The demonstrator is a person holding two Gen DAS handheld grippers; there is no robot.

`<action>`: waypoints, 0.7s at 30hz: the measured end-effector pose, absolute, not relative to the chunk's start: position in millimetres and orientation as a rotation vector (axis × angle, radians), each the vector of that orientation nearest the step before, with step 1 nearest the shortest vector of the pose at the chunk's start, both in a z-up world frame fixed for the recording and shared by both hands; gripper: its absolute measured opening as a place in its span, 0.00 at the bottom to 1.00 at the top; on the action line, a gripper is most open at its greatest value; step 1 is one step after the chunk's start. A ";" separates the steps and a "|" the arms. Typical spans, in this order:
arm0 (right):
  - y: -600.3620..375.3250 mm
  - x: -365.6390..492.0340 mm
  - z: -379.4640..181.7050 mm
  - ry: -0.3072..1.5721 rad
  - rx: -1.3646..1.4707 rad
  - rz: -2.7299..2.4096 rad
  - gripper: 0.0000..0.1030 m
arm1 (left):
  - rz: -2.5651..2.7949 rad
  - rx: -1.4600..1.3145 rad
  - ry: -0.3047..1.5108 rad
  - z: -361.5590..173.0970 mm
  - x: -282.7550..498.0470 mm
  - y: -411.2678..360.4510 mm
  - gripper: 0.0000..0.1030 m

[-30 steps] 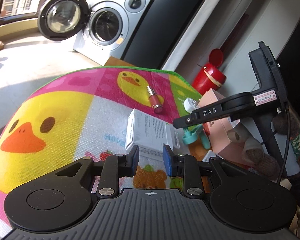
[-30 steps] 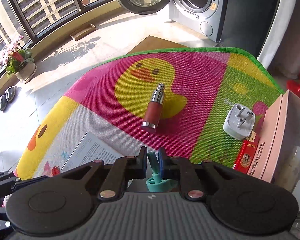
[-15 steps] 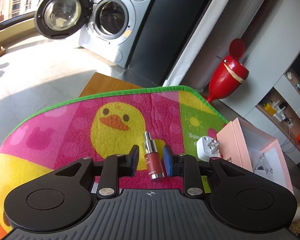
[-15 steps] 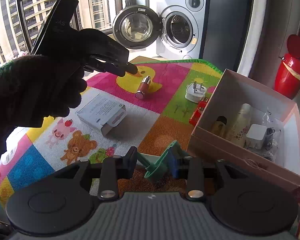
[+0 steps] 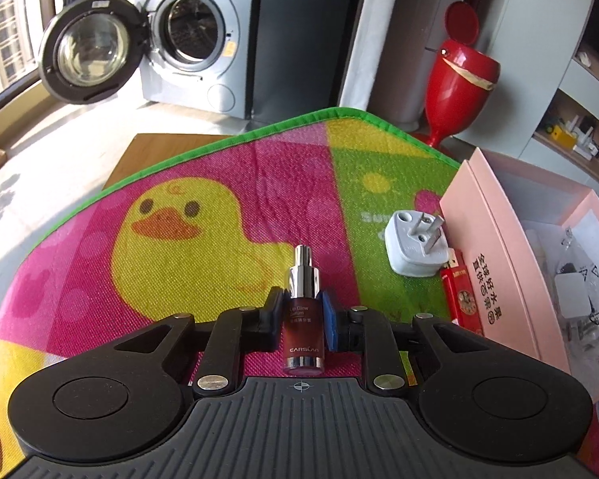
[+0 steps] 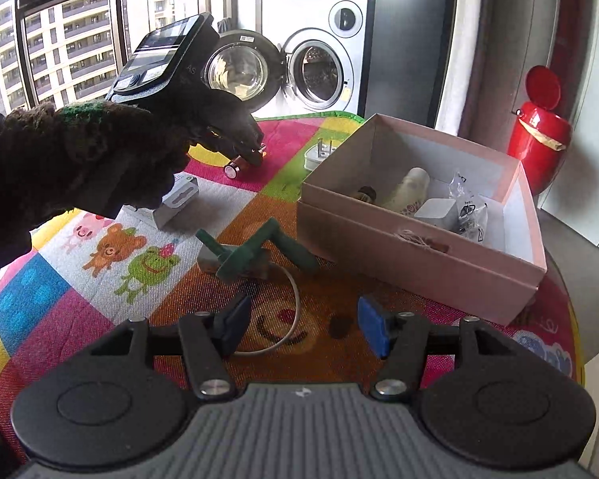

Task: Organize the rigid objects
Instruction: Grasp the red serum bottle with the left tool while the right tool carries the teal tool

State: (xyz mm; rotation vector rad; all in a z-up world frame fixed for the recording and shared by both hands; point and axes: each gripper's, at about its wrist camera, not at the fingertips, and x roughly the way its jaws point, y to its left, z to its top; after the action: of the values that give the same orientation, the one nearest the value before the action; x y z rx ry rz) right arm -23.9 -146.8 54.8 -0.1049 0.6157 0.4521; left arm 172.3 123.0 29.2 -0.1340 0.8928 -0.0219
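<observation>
A: On the duck mat [image 5: 203,247], where's the serum bottle [image 5: 302,319]?
B: Btwn left gripper [image 5: 302,315] pads, clamped. Right gripper [image 6: 304,325] fingers wide apart, w/ nothing held, near pink box [image 6: 419,267].

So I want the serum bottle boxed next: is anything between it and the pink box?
Yes. The white plug and a red stick lie on the mat between the bottle and the box.
</observation>
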 end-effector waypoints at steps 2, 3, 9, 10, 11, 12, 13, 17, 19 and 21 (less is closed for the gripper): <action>-147.4 -23.4 52.6 0.621 -0.084 0.464 0.58 | -0.070 -0.111 0.891 28.6 156.9 116.3 0.23; -146.6 -22.8 51.4 0.625 -0.074 0.469 0.58 | -0.091 -0.092 0.888 28.1 147.4 111.4 0.23; -139.5 -18.1 52.9 0.627 -0.024 0.471 0.61 | -0.186 -0.070 0.877 26.1 77.9 99.6 0.23; -137.9 -17.9 54.6 0.620 -0.011 0.479 0.64 | -0.187 -0.082 0.878 25.1 64.9 101.5 0.23; -134.1 -18.2 56.9 0.607 -0.004 0.491 0.66 | -0.185 -0.091 0.876 24.7 57.0 102.9 0.23; -129.4 -18.5 57.6 0.595 -0.011 0.498 0.69 | -0.180 -0.101 0.872 24.3 46.4 105.2 0.23; -123.4 -18.6 57.7 0.587 -0.029 0.503 0.69 | -0.177 -0.110 0.868 24.2 38.0 107.1 0.23; -88.6 -18.0 52.3 0.530 -0.163 0.513 0.69 | -0.171 -0.164 0.860 22.2 12.8 112.5 0.23; -73.1 -15.7 47.2 0.510 -0.235 0.481 0.62 | -0.172 -0.177 0.857 21.9 5.6 112.5 0.23; -64.7 -13.6 44.8 0.510 -0.278 0.457 0.38 | -0.169 -0.190 0.853 21.8 0.9 113.1 0.23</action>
State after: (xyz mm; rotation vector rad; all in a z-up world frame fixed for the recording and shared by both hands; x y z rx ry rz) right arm -13.6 -64.7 44.8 -0.2782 0.5096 0.4570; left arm 0.9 113.1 21.8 -0.1896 0.8526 -0.1695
